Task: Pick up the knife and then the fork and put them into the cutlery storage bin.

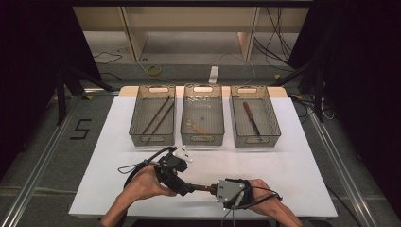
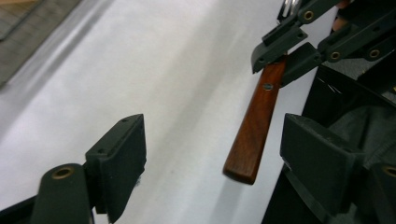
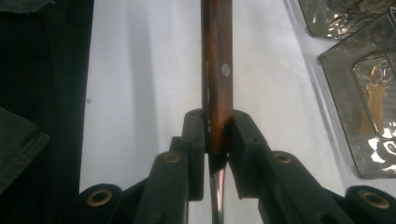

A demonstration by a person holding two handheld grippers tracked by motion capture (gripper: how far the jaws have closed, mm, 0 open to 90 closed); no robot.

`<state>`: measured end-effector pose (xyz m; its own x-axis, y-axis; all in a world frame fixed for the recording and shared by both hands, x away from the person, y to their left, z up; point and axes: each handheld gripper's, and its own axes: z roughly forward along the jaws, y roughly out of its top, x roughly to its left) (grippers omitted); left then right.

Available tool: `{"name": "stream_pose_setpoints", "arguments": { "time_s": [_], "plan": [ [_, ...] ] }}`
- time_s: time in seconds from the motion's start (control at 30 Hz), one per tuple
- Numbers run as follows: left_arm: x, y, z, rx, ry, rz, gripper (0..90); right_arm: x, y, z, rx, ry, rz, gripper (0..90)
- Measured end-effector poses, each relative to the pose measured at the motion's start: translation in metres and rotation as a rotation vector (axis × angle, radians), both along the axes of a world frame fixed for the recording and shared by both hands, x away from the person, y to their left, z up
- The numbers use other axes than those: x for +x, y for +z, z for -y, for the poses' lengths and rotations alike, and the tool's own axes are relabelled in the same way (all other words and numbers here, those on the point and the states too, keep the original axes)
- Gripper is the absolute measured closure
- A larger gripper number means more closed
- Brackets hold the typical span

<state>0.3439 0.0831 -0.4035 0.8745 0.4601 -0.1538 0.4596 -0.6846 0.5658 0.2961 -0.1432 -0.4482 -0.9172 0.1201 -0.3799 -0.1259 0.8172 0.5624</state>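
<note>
Handover at counter's 6 o'clock edge: right tongs [image 3: 217, 140] clamp the wooden-handled utensil [image 3: 217, 70] at its neck, left tongs [image 2: 212, 154] spread wide, freeing the handle

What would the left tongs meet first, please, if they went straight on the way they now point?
Probably the wooden handle held by the right tongs; it hangs between the left tongs' open pads, untouched.

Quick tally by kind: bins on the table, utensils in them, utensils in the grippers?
Clear bins: 3 (left bin, middle bin, right bin)
Chopsticks in the left bin: 2
Gold utensil: 1
Binned wooden-handled utensil: 1
Held wooden-handled utensil: 1
Total: 8
</note>
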Motion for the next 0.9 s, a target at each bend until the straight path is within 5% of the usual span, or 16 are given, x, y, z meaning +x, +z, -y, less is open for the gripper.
{"name": "stream_pose_setpoints", "arguments": {
  "time_s": [0.4,0.9],
  "plan": [
    [-0.002,0.0,-0.018,-0.091,0.069,0.069,19.0,0.007,0.004,0.006,0.04,-0.041,-0.011,77.8],
    [-0.003,-0.006,-0.053,-0.236,0.25,0.162,18.1,0.022,0.013,0.026,0.138,-0.185,-0.059,77.8]
  ]
}}
